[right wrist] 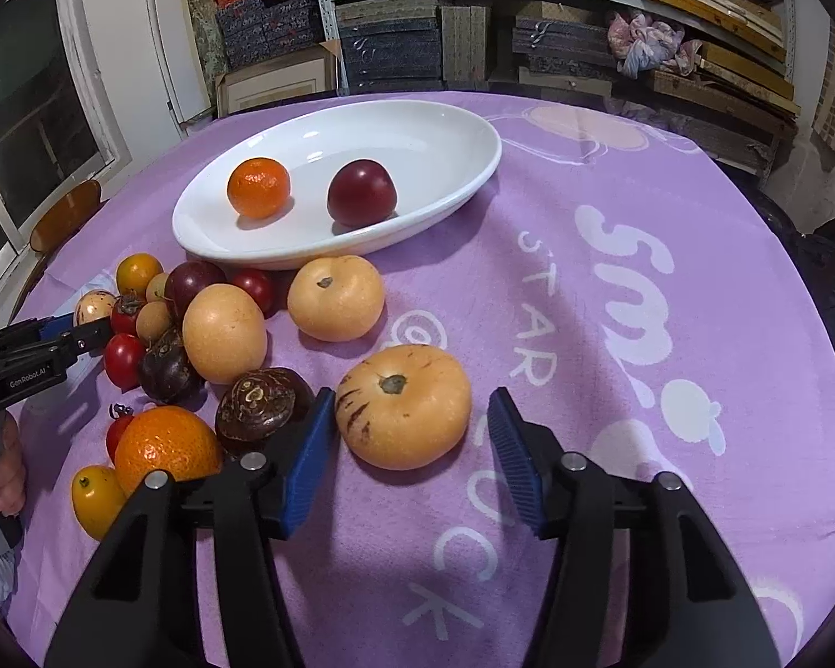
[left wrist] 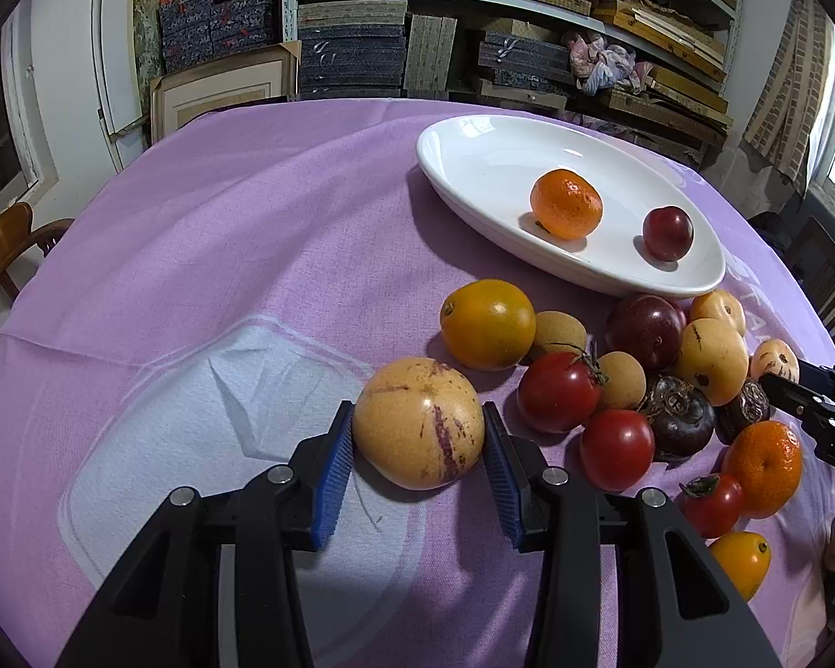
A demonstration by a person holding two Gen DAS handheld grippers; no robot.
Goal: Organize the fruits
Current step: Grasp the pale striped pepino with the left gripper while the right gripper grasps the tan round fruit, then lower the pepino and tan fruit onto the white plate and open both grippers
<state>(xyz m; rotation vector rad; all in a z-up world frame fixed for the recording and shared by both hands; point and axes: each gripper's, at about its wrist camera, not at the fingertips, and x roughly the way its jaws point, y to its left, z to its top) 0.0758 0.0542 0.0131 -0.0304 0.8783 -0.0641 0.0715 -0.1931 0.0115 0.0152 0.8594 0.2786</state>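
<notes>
My left gripper (left wrist: 417,412) is shut on a yellow fruit with purple streaks (left wrist: 417,428) that rests on the purple cloth; both blue pads touch its sides. My right gripper (right wrist: 409,395) stands open around a second pale streaked fruit (right wrist: 403,406); its left pad is close to the skin and a gap shows at the right pad. A white oval dish (right wrist: 473,178) holds a mandarin (right wrist: 259,188) and a dark red plum (right wrist: 362,192). Several loose fruits lie in a pile (left wrist: 640,384) in front of the dish: tomatoes, plums, yellow fruits and a mandarin.
The round table wears a purple cloth with white lettering (right wrist: 634,278). Shelves stacked with boxes (left wrist: 362,50) stand behind it, and a wooden chair (left wrist: 5,245) sits at the left. A person's hand (right wrist: 8,473) shows at the left edge of the right wrist view.
</notes>
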